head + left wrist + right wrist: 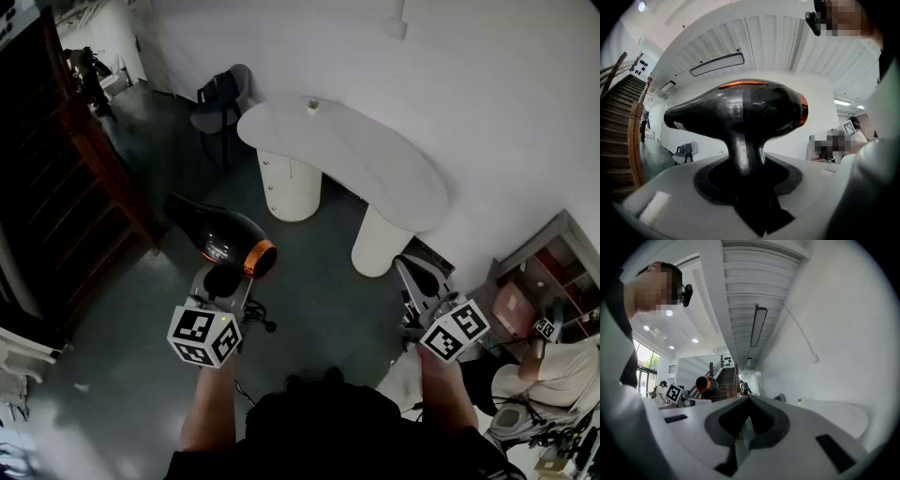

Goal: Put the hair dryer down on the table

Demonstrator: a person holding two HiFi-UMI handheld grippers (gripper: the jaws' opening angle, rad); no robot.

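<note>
A black hair dryer with an orange ring at its rear is held up in the air over the dark floor, short of the table. My left gripper is shut on its handle. In the left gripper view the handle stands upright between the jaws, with the hair dryer's body lying crosswise above. My right gripper hangs to the right, shut and with nothing in it. The right gripper view shows the hair dryer's orange end far to the left. The white curved table stands ahead, its top bare near me.
A small pot sits at the table's far edge and a dark chair stands behind it. A wooden staircase runs along the left. At the right are shelves and a seated person. Cables lie on the floor.
</note>
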